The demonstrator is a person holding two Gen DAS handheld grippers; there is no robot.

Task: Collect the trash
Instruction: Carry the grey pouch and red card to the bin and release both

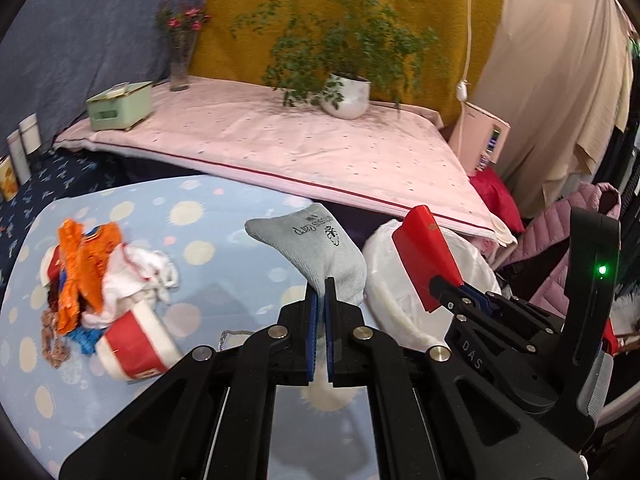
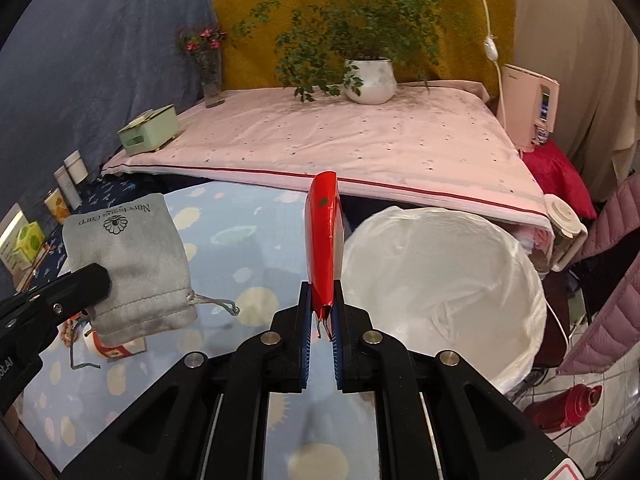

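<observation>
My left gripper (image 1: 321, 294) is shut on a grey drawstring pouch (image 1: 320, 248) with black lettering, lifted above the blue dotted table (image 1: 224, 216); the pouch (image 2: 128, 264) also hangs at the left of the right wrist view. My right gripper (image 2: 322, 300) is shut on a flat red packet (image 2: 321, 248), which stands up from the pads beside the white-lined bin (image 2: 440, 276). In the left wrist view the red packet (image 1: 424, 256) sits over the bin (image 1: 404, 288). A tipped red and white cup (image 1: 134, 350) lies with orange and white scraps (image 1: 96, 272).
Behind the table is a pink padded surface (image 1: 304, 148) with a potted plant (image 1: 346, 94), a vase of flowers (image 1: 181, 60) and a green box (image 1: 120, 106). A pink jacket (image 1: 560, 240) and a red flask (image 2: 564, 408) are at the right.
</observation>
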